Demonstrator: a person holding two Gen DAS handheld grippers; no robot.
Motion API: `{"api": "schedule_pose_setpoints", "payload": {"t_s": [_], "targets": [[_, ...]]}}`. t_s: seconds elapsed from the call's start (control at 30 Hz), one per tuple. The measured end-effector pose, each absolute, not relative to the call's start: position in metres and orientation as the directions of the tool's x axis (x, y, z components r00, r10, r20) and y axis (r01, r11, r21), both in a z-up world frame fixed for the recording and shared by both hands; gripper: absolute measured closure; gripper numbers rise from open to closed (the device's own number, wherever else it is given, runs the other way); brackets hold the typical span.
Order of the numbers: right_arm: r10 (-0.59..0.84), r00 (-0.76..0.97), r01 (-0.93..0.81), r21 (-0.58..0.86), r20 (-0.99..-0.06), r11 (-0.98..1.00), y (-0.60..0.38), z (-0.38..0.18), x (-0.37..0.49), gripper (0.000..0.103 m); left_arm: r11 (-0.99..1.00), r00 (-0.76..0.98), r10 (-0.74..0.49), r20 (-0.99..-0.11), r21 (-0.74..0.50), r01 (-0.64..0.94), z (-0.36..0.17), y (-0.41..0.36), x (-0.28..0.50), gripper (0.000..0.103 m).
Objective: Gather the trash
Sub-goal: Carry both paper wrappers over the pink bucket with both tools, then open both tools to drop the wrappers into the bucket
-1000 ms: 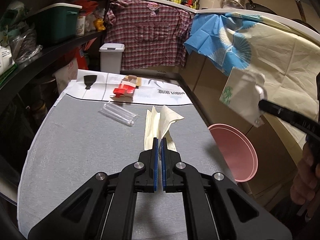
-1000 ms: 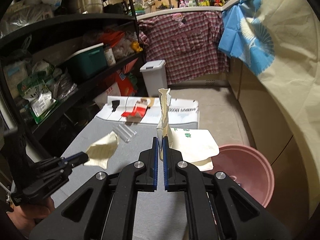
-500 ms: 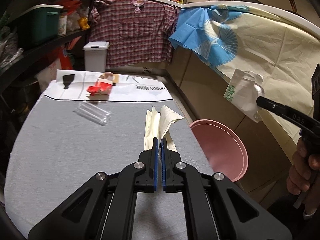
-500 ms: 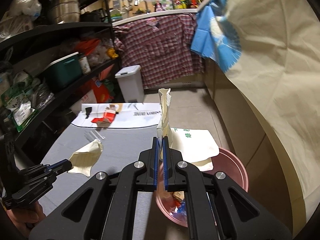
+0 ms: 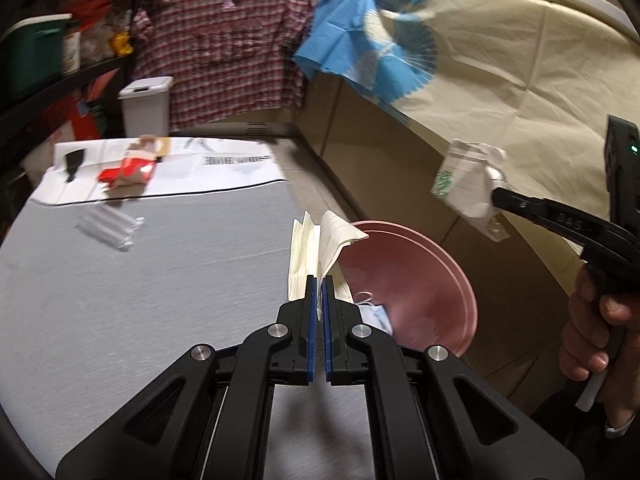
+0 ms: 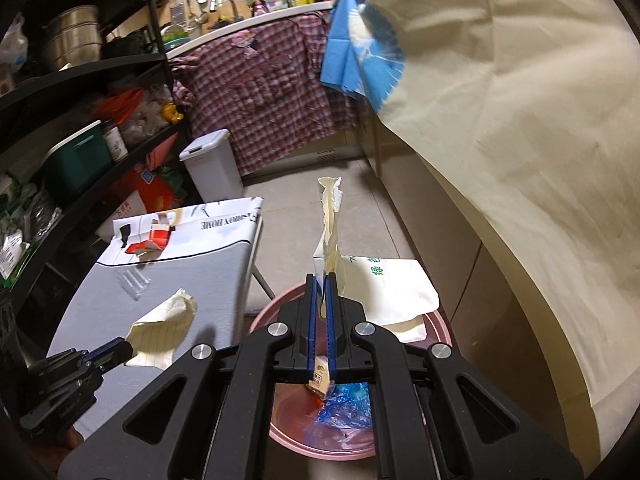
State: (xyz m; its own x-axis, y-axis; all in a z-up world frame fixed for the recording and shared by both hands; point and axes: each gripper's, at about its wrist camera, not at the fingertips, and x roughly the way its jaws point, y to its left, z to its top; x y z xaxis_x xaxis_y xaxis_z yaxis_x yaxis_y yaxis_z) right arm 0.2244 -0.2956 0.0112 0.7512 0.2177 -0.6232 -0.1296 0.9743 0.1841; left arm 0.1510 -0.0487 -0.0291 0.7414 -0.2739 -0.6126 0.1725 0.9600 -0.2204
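We have swung both loads off the grey felt bench (image 5: 140, 280) toward the pink plastic basin (image 6: 440, 332). Our right tongs (image 6: 323, 312), clamped on a crumpled white paper bag (image 6: 394, 292), now hang directly above it; our left tongs (image 5: 319, 300), clamped on folded cream lined paper (image 5: 320, 240), near its rim. Release looks close. A clear tube (image 5: 108, 226) and red carton (image 5: 130, 170) remain on the bench.
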Motion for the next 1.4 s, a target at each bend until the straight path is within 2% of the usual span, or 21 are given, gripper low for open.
{"api": "schedule_pose_setpoints", "payload": {"t_s": [0.3,0.77,0.87,0.9,0.93,0.97,1.0,1.23,1.4], "targets": [[0.205,0.735,-0.103,0.192,-0.646,0.976,-0.305,-0.002,0.237,0.098,0.946,0.714,-0.324,-0.620,-0.193,0.261,-0.038,-0.096,0.168,0.100],[0.197,0.707,-0.098,0.182,-0.679,0.978,-0.304,-0.017,0.247,0.098,0.943,0.687,-0.331,-0.647,-0.210,0.257,-0.055,-0.122,0.192,0.100],[0.196,0.694,-0.095,0.181,-0.693,0.979,-0.305,-0.020,0.249,0.094,0.936,0.666,-0.351,-0.658,-0.225,0.271,-0.057,-0.124,0.195,0.099],[0.194,0.685,-0.093,0.180,-0.703,0.979,-0.305,-0.022,0.251,0.090,0.929,0.656,-0.368,-0.659,-0.241,0.280,-0.057,-0.123,0.196,0.097],[0.187,0.677,-0.087,0.174,-0.712,0.981,-0.305,-0.024,0.252,0.084,0.926,0.650,-0.376,-0.661,-0.248,0.283,-0.057,-0.122,0.197,0.086],[0.176,0.677,-0.078,0.167,-0.715,0.983,-0.307,-0.025,0.252,0.068,0.927,0.650,-0.375,-0.661,-0.250,0.281,-0.056,-0.120,0.198,0.072],[0.167,0.680,-0.069,0.164,-0.714,0.984,-0.308,-0.025,0.252,0.060,0.928,0.663,-0.372,-0.650,-0.251,0.275,-0.053,-0.115,0.196,0.069],[0.175,0.665,-0.055,0.185,-0.726,0.981,-0.312,-0.030,0.250,0.060,0.930,0.693,-0.366,-0.621,-0.273,0.246,-0.042,-0.094,0.186,0.068],[0.182,0.675,-0.079,0.175,-0.715,0.981,-0.304,-0.023,0.241,0.060,0.947,0.730,-0.304,-0.613,-0.281,0.159,-0.039,-0.067,0.178,0.068]]}}
